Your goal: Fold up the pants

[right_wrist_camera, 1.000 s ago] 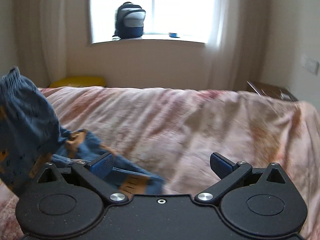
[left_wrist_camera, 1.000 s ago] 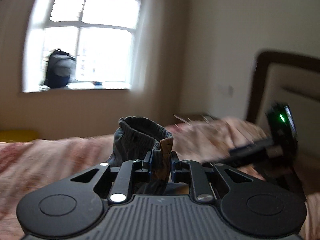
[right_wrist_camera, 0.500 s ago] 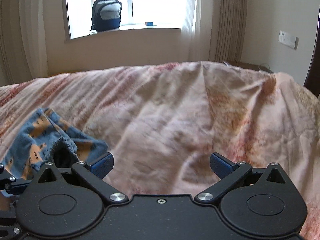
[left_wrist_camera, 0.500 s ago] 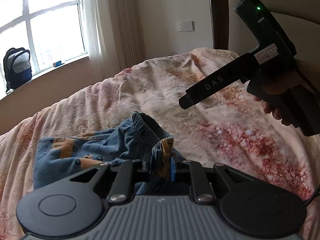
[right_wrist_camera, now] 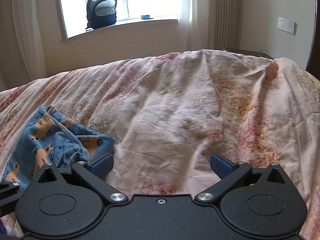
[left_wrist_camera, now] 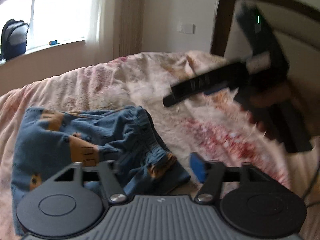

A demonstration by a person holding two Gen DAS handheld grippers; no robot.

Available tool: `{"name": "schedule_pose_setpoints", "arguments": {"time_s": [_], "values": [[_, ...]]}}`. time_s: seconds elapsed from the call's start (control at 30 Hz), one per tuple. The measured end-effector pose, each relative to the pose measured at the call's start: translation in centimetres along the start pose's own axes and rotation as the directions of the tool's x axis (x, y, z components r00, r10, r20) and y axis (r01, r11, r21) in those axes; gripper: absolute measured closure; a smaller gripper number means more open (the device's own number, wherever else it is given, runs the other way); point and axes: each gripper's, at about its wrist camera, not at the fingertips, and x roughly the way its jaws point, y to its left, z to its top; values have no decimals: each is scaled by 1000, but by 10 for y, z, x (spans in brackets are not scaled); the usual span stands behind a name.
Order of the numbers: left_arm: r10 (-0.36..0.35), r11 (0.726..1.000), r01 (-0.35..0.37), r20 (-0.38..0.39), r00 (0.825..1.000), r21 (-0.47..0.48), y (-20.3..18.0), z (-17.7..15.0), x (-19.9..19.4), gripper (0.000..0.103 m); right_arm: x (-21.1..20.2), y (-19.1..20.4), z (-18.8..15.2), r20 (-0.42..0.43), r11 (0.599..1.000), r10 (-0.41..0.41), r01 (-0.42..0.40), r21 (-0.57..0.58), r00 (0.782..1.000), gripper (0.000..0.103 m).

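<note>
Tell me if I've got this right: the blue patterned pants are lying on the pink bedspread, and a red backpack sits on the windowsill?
Not quite. The backpack is dark blue and grey, not red, as the right wrist view shows. The rest holds: it sits on the windowsill, and the blue patterned pants lie on the pink bedspread.

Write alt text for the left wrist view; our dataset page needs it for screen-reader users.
The left gripper is opening over blue patterned pants, whose bunched waistband lies between its fingers on a pink floral bedspread. The right gripper's handle is blurred at right, before a headboard.
</note>
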Motion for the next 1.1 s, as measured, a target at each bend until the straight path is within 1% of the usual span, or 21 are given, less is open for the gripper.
{"name": "schedule_pose_setpoints", "arguments": {"time_s": [0.03, 0.07, 0.1, 0.17, 0.2, 0.27, 0.33, 0.4, 0.43, 0.5, 0.53, 0.57, 0.63, 0.7, 0.87, 1.1], "values": [[-11, 1000, 11, 9, 1000, -19, 5, 2, -9, 27, 1, 2, -1, 0, 1000, -3, 3, -4, 1000, 1], [-18, 999, 19, 10, 1000, -30, 9, 4, -16, 20, 1, 4, -2, 3, 1000, -8, 8, -7, 1000, 1], [-14, 999, 14, 8, 1000, -44, 15, 7, -22, 10, 1, 7, -2, 9, 1000, -17, 17, -8, 1000, 1], [53, 996, -52, 8, 999, -77, 32, 12, -38, 2, 0, 12, -3, 25, 999, -31, 31, -8, 999, 1], [104, 991, -103, 6, 995, -91, 42, 13, -48, 1, -1, 17, -4, 36, 999, -34, 34, -7, 999, 1], [183, 977, -183, -10, 983, -112, 63, 13, -61, 0, -3, 25, -4, 47, 1000, -27, 27, -9, 999, 1], [250, 954, -254, -45, 967, -157, 85, 9, -67, 0, -6, 38, -5, 66, 1000, -2, 4, -29, 998, 1], [294, 923, -310, -105, 950, -226, 105, -1, -66, 1, -9, 53, -8, 85, 997, 22, -16, -71, 996, 1], [302, 908, -327, -133, 944, -262, 114, -6, -65, 1, -9, 59, -10, 93, 996, 33, -24, -89, 995, 1], [296, 874, -339, -173, 940, -349, 130, -24, -63, 1, -8, 70, -16, 80, 991, 64, -54, -120, 995, 1], [281, 851, -342, -205, 938, -398, 137, -31, -61, 1, -7, 75, -18, 68, 989, 72, -62, -133, 995, 1], [262, 842, -333, -219, 940, -425, 142, -36, -61, 1, -10, 79, -22, 76, 986, 77, -64, -153, 994, 1], [258, 850, -327, -214, 942, -412, 144, -37, -60, 1, -19, 85, -28, 126, 981, 65, -40, -191, 990, 1], [265, 859, -333, -217, 939, -389, 142, -35, -58, 1, -23, 91, -29, 135, 977, 54, -24, -213, 989, 1], [268, 870, -330, -210, 940, -367, 138, -36, -57, 1, -14, 109, -34, 69, 967, 89, -70, -243, 994, 1], [261, 869, -325, -213, 941, -372, 138, -37, -59, 1, -3, 135, -40, 13, 952, 101, -93, -291, 995, 1]]}}
